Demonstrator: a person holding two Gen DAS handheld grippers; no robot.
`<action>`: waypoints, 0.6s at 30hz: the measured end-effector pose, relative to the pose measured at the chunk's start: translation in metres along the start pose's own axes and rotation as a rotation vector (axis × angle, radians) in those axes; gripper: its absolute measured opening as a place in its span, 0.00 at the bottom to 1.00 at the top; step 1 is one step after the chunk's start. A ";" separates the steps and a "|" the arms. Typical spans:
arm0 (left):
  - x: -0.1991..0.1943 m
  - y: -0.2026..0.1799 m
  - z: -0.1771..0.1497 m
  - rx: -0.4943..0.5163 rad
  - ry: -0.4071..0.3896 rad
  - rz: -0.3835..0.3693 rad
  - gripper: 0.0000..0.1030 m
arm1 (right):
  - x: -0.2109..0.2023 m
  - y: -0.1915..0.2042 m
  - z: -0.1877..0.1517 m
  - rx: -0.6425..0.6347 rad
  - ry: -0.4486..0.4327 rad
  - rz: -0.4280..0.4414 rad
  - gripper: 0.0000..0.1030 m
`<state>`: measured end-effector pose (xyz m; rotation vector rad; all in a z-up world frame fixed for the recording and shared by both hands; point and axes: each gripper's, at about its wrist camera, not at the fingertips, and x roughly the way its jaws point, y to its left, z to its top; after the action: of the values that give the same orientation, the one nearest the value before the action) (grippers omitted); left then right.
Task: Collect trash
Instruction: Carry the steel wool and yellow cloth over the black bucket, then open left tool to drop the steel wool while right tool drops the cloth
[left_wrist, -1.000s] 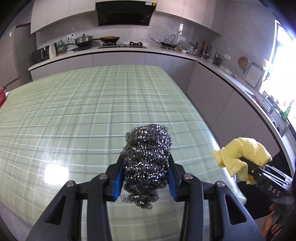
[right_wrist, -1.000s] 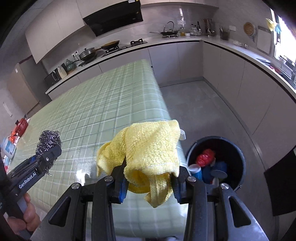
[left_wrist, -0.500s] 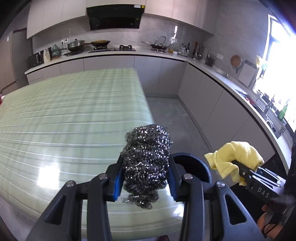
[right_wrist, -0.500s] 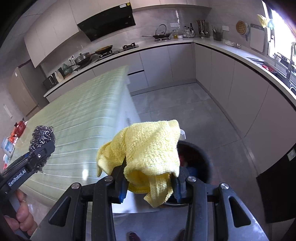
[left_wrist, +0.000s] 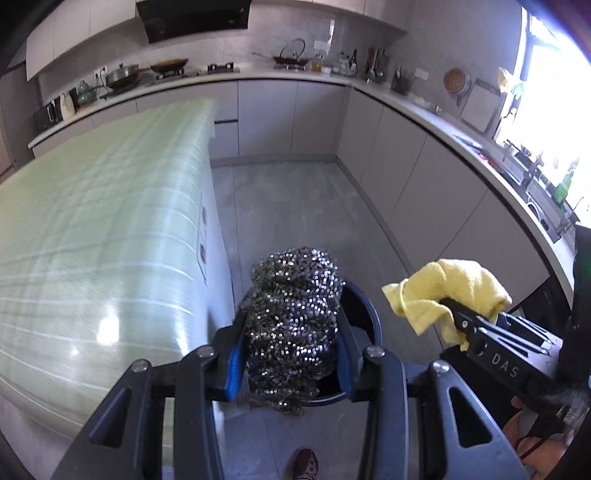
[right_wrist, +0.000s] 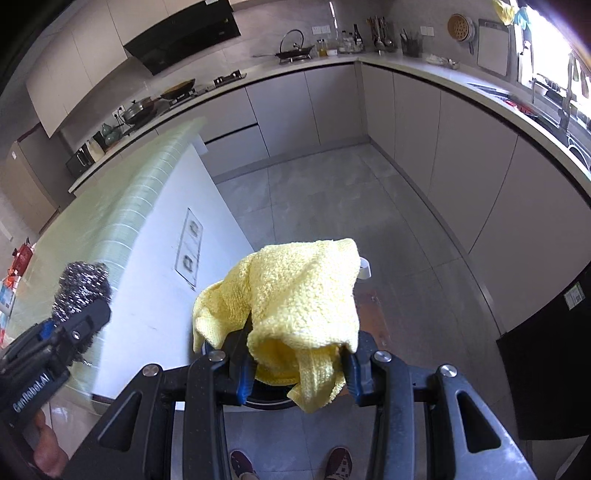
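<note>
My left gripper (left_wrist: 291, 360) is shut on a ball of steel wool (left_wrist: 293, 317), which bulges above its blue pads. Directly behind and below it stands a dark round trash bin (left_wrist: 364, 317) on the floor, mostly hidden by the wool. My right gripper (right_wrist: 297, 363) is shut on a crumpled yellow cloth (right_wrist: 303, 295) that drapes over its fingers; the bin's rim (right_wrist: 269, 402) shows just under the cloth. Each gripper appears in the other's view: the yellow cloth (left_wrist: 450, 291) at right, the steel wool (right_wrist: 81, 291) at left.
The island with a green checked cloth (left_wrist: 92, 229) lies to the left, its white end panel (right_wrist: 162, 280) with sockets beside the bin. Grey tiled floor (left_wrist: 295, 206) opens ahead, ringed by cabinets and worktop. The person's shoes (right_wrist: 338, 461) stand below.
Both grippers have swung to the right, off the green tabletop and out over the floor, and now hang above the bin. Each still holds its item.
</note>
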<state>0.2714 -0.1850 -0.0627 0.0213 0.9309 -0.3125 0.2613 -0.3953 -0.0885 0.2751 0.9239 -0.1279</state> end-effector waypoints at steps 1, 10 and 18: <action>0.002 -0.003 -0.002 0.001 0.003 0.005 0.40 | 0.004 -0.003 0.000 -0.003 0.006 -0.003 0.40; 0.046 -0.015 -0.027 -0.053 0.072 0.051 0.42 | 0.053 -0.009 0.007 -0.059 0.048 -0.010 0.40; 0.082 -0.016 -0.039 -0.089 0.126 0.090 0.50 | 0.105 0.004 0.014 -0.119 0.084 0.027 0.50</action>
<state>0.2817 -0.2147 -0.1491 0.0008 1.0653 -0.1876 0.3357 -0.3941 -0.1638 0.1842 1.0069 -0.0362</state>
